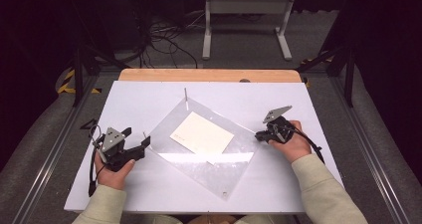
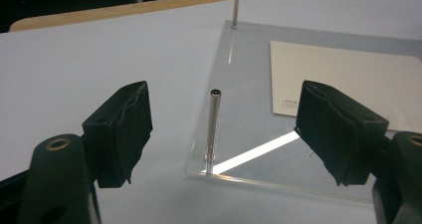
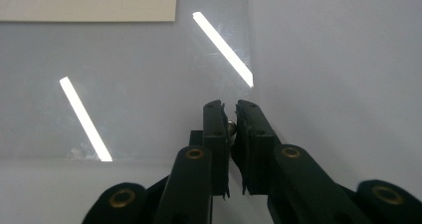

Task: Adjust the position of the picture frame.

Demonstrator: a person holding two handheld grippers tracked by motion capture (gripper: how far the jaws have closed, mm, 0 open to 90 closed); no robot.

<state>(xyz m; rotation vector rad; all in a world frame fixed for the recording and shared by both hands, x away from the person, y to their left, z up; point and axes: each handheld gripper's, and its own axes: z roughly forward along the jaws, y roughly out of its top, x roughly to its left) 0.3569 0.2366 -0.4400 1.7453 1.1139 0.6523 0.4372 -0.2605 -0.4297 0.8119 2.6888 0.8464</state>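
Clearly the right gripper [image 3: 230, 115] gripped a thin, slippery steel pin [image 3: 230, 128] at lower centre (rigid, light); the left gripper [image 2: 224, 129] stood open.

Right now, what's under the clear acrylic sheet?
Seen through the clear acrylic sheet: a cream rectangular card and the white tabletop. Whether the card lies beneath or on top cannot be told. Thin metal posts stand at its corners.

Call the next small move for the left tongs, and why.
Probably close the left tongs on the upright metal post at the clear acrylic sheet's corner: the pads stand wide open either side of it, untouched, while the right tongs already pinch a small metal pin.
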